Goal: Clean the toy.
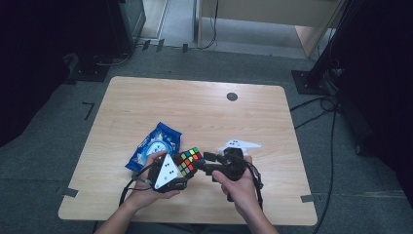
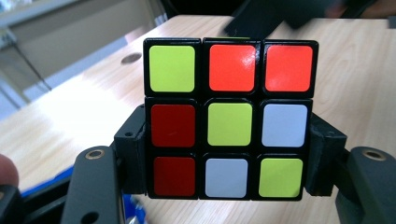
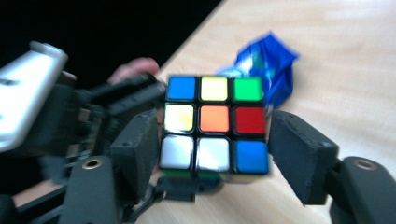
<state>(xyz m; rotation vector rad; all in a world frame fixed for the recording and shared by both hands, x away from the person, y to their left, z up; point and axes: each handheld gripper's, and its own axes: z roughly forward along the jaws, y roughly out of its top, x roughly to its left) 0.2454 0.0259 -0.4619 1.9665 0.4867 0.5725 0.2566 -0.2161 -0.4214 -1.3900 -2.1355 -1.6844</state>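
High view: the Rubik's cube (image 1: 189, 161) is held above the near half of the wooden table (image 1: 204, 117), between the two tools. The left gripper (image 1: 181, 168) clamps the cube from the person's side. The right gripper (image 1: 208, 163) sits just to the right of the cube, its jaws pointing at it. A blue snack packet (image 1: 155, 145) lies on the table just left of the cube.

Left gripper view: the jaws are closed on the cube (image 2: 229, 117), pads pressing the lower two layers on both sides. The top layer stands free above the pads.

Right gripper view: the jaws are spread, one on each side of the cube (image 3: 215, 124), with a visible gap at the right pad; nothing is gripped. The packet (image 3: 270, 70) lies beyond the cube.

Procedure, as judged: centre the right jaws on one outer layer only, close squarely on it, then rotate about the cube's axis. Keep the left grip firm so the remaining layers do not turn.
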